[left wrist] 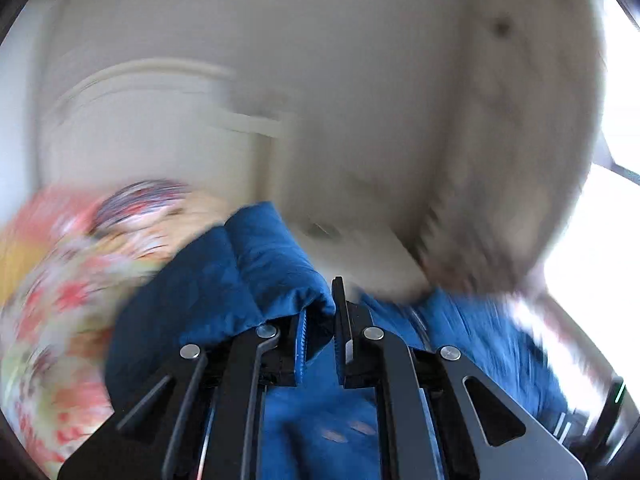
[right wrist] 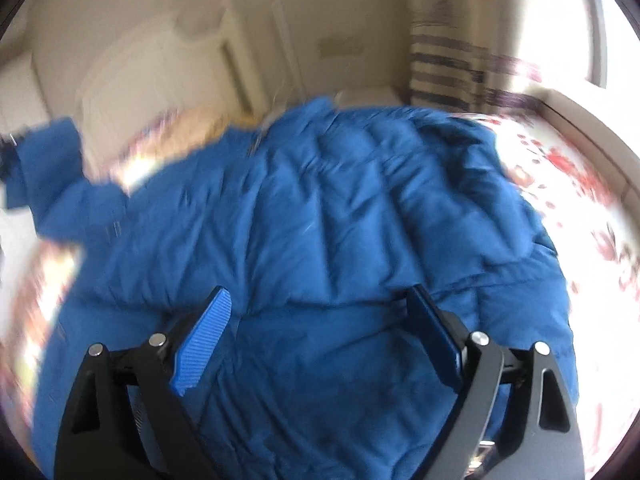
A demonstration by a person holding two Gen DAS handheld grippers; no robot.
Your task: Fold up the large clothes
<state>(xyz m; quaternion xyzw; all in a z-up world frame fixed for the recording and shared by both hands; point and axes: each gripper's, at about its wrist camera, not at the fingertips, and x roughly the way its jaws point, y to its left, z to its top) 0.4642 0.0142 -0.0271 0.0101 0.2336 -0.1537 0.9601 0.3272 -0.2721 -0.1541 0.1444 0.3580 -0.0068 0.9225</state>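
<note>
A large blue quilted puffer jacket (right wrist: 332, 216) lies spread on a bed with a floral cover (right wrist: 560, 184). My right gripper (right wrist: 320, 312) is open just above the jacket's lower part, its blue-padded fingers (right wrist: 208, 332) wide apart with nothing between them. My left gripper (left wrist: 320, 320) is shut on a fold of the blue jacket (left wrist: 248, 272) and holds it lifted; the pinched sleeve end also shows at the far left of the right wrist view (right wrist: 44, 160). Both views are motion-blurred.
A white headboard (right wrist: 160, 76) and cream wall stand behind the bed. A striped curtain (right wrist: 448, 56) hangs at the right by a bright window (right wrist: 612, 32). The floral cover shows left of the jacket in the left wrist view (left wrist: 60, 288).
</note>
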